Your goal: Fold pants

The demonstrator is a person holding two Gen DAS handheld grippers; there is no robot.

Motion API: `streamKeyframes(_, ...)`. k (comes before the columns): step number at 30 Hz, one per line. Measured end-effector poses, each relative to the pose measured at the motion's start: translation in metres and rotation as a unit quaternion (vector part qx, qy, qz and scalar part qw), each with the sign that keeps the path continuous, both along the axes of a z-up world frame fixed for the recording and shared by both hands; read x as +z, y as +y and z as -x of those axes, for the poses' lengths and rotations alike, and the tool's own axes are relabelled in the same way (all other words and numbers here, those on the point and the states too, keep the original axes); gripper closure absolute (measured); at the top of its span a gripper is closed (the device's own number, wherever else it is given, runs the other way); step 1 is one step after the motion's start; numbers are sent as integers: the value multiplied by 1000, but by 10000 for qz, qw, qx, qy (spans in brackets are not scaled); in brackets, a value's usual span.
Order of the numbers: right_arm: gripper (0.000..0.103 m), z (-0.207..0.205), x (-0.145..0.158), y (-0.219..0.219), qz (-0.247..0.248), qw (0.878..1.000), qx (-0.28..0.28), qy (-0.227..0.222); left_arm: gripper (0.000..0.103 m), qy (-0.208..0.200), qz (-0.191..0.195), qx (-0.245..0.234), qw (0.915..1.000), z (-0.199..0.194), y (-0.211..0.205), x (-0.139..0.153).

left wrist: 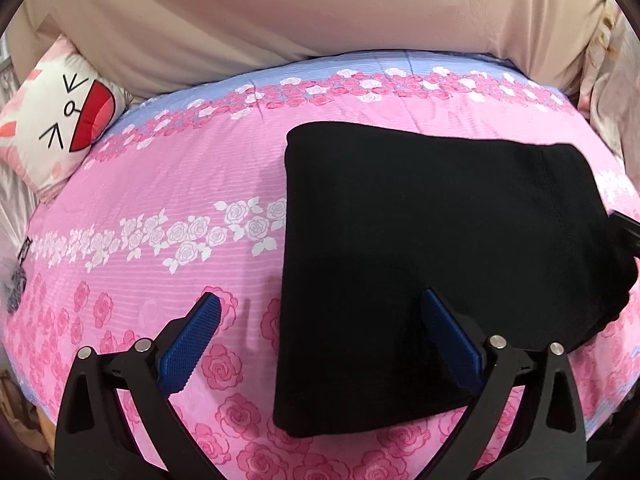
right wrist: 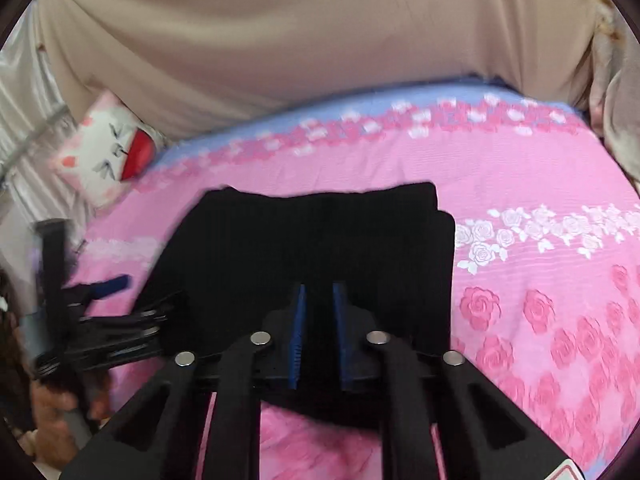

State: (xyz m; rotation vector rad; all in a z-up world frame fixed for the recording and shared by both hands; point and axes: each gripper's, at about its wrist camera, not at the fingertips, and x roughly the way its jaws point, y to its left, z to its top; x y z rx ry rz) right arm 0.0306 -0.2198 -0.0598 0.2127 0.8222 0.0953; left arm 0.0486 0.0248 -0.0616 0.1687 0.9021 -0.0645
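Observation:
The black pants (left wrist: pixel 432 248) lie folded into a thick rectangle on the pink rose-print bedspread (left wrist: pixel 168 184). My left gripper (left wrist: pixel 320 308) is open, its blue pads wide apart; the right pad rests over the pants' near left part, the left pad over bare bedspread. In the right wrist view the pants (right wrist: pixel 312 236) sit straight ahead. My right gripper (right wrist: pixel 320 292) has its blue pads close together with black fabric between them, at the pants' near edge. The left gripper (right wrist: pixel 108 286) shows at the left, held by a hand.
A white cartoon-cat cushion (left wrist: pixel 60 120) lies at the bed's far left corner. A beige padded headboard (left wrist: pixel 320 20) runs along the far side. Pale curtains (right wrist: pixel 24 120) hang at the left. The bedspread (right wrist: pixel 540 320) stretches to the right of the pants.

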Motion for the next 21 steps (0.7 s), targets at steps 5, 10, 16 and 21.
streamKeyframes(5, 91, 14, 6, -29, -578, 9975, -410, -25, 5, 56, 129, -83, 9999, 0, 4, 1)
streamKeyframes(10, 52, 38, 20, -28, -197, 9976, -648, -146, 5, 77, 147, -111, 9998, -2, 0, 2)
streamKeyframes(16, 42, 47, 2, -38, -567, 9948, -838, 94, 5, 97, 108, -120, 9998, -1, -5, 1)
streamKeyframes(21, 39, 54, -11, -41, -1037, 9909, -828, 212, 5, 139, 161, -66, 9998, 2, -3, -1)
